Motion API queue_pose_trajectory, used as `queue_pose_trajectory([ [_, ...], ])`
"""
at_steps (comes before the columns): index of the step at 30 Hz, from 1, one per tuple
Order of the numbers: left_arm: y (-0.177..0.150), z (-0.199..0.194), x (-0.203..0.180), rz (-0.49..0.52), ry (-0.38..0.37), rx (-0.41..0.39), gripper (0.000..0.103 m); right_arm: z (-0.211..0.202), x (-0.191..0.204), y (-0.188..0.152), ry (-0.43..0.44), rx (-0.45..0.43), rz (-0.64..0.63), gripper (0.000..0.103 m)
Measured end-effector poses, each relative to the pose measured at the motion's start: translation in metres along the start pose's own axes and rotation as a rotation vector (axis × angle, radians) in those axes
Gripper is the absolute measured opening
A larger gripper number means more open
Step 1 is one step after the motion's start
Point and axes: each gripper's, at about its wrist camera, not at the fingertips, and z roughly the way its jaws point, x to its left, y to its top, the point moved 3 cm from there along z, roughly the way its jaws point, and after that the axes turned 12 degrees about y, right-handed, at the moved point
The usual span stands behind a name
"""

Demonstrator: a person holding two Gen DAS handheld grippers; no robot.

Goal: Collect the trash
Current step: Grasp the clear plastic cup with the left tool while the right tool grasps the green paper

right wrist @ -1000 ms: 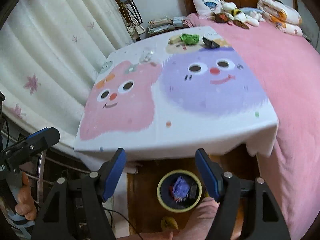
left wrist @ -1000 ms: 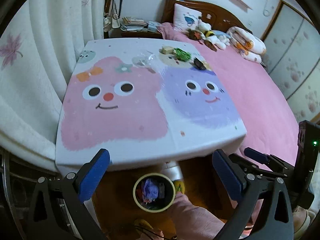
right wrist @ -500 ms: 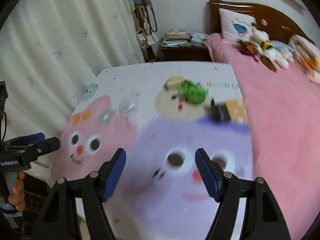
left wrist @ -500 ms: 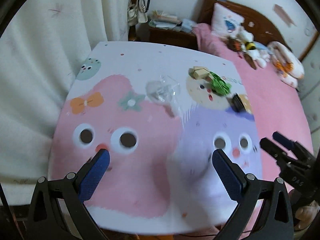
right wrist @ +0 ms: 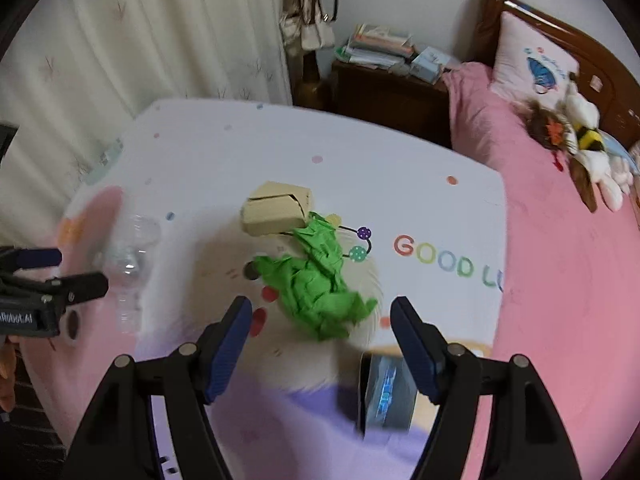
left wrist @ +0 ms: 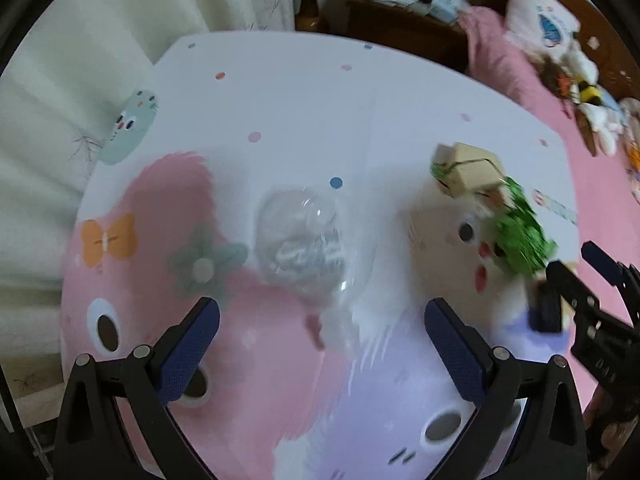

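Hovering, left gripper (left wrist: 322,338): jaws apart, empty, above clear plastic wrapper (left wrist: 304,246).
Right gripper (right wrist: 322,346): jaws apart, empty, above green crumpled paper (right wrist: 316,284).
Cardboard box (right wrist: 276,210): touching paper, on table (right wrist: 360,148).

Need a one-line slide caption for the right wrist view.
Open right tongs poised over crumpled green paper on the cartoon tablecloth.

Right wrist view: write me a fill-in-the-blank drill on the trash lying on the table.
1. The crumpled paper ahead of the right gripper is ____ in colour.
2. The cardboard box touches the paper's ____ end.
3. The right gripper's jaws are ____, gripping nothing.
4. The letters printed on the tablecloth begin with the word ____.

Missing words: green; far; open; GOOD
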Motion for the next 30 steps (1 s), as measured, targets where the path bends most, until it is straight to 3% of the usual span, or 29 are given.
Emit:
queue_pose_trajectory([
  [8,0.026,0.045,-0.021,-0.030,0.100,0.071,0.101,0.040,-0.004,0.011,0.019,0.066,-0.078,0.072],
  [13,0.031,0.064,-0.025,-0.035,0.108,0.112,0.067,0.054,-0.006,0.011,0.049,0.095,-0.070,0.069],
  [14,0.031,0.063,-0.024,-0.045,0.095,0.102,0.064,0.057,-0.006,0.010,0.056,0.102,-0.068,0.065],
  [15,0.031,0.062,-0.023,-0.044,0.084,0.096,0.055,0.059,-0.009,0.010,0.059,0.108,-0.066,0.052],
  [16,0.031,0.062,-0.023,-0.041,0.074,0.094,0.042,0.061,-0.010,0.008,0.061,0.114,-0.060,0.044],
  [18,0.030,0.059,-0.022,-0.033,0.046,0.100,0.023,0.059,-0.013,0.007,0.082,0.103,-0.035,0.041],
  [30,-0.004,0.022,0.016,-0.041,-0.099,0.032,0.021,0.024,0.017,-0.009,0.216,0.030,0.057,0.037],
])
